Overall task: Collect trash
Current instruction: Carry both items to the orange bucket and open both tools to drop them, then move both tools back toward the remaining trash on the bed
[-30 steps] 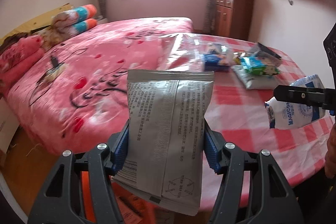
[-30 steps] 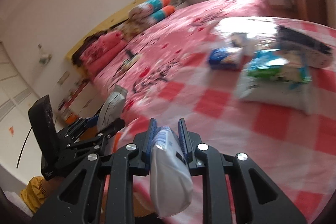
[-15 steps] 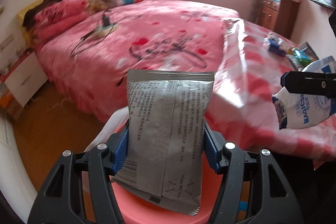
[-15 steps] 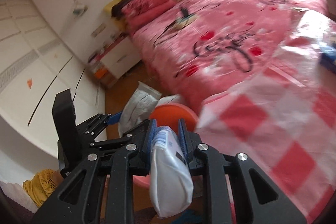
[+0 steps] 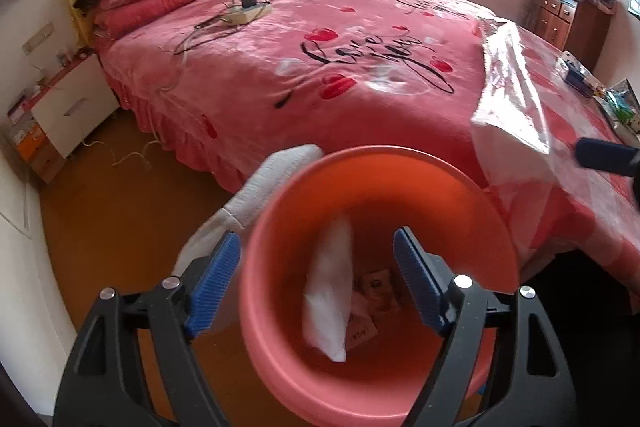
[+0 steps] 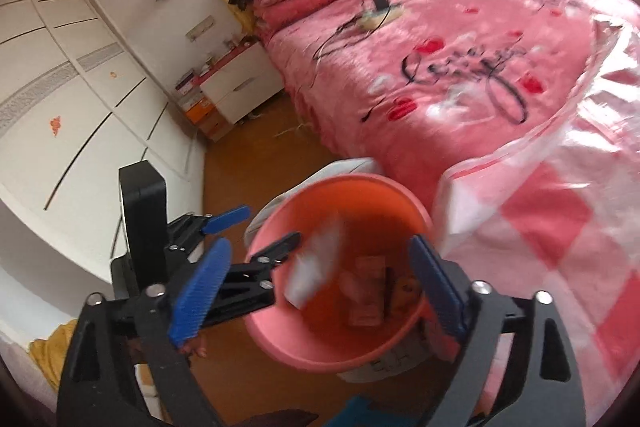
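A salmon-pink bucket (image 5: 400,155) stands on the floor right under both grippers. My left gripper (image 5: 316,279) hangs over its mouth with its jaws opening and nothing pressed between the blue pads. A pale packet (image 5: 328,291) is blurred inside the bucket, loose above some brown wrappers (image 5: 376,291). In the right wrist view my right gripper (image 6: 318,287) is also over the bucket (image 6: 340,183), jaws opening and empty, with a blurred white packet (image 6: 316,267) below them. The left gripper (image 6: 256,231) shows there at the bucket's left rim. One right finger (image 5: 608,159) reaches in from the right edge.
A white bag (image 5: 272,179) leans against the bucket's far side. Behind it stands a bed with a pink cover (image 5: 360,67). A table with a red-checked cloth (image 5: 560,187) lies to the right, with packets (image 5: 576,79) on it. A nightstand (image 5: 68,107) and white wardrobe (image 6: 60,87) stand at left.
Both grippers swung from the table down over the bucket. The left let go of the grey packet and the right let go of the white pouch; both now stand wide.
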Action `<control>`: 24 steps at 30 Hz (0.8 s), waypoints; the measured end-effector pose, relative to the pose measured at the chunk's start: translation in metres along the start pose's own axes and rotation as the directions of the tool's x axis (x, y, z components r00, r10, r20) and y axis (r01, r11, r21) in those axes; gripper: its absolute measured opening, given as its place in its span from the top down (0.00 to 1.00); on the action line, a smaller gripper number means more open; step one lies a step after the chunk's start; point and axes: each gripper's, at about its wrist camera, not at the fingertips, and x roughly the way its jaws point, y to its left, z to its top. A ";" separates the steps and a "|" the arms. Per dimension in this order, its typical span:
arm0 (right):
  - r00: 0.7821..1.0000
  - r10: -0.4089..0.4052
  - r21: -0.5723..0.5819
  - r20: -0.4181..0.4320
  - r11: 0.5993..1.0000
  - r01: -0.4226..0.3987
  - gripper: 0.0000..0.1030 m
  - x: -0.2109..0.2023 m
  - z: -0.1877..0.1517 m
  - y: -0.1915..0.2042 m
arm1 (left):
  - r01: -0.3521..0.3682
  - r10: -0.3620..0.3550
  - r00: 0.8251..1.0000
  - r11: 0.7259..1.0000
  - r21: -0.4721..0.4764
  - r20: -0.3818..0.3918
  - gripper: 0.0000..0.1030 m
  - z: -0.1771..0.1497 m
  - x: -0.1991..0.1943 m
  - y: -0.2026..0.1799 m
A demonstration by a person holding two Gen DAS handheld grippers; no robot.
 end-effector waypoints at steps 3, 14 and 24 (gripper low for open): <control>0.998 -0.055 0.006 0.037 0.998 0.055 0.10 -0.013 -0.001 -0.007 | -0.002 0.003 1.000 1.000 -0.013 0.024 0.22 0.003 -0.004 0.001; 0.982 -0.170 0.088 0.086 0.983 0.163 0.09 -0.045 -0.020 -0.048 | 0.027 -0.035 0.989 0.998 0.059 0.142 0.13 0.010 -0.025 -0.027; 0.960 -0.229 0.110 0.160 0.971 0.214 0.08 -0.074 -0.037 -0.062 | -0.023 0.005 0.982 0.995 0.096 0.186 0.13 0.024 -0.039 -0.060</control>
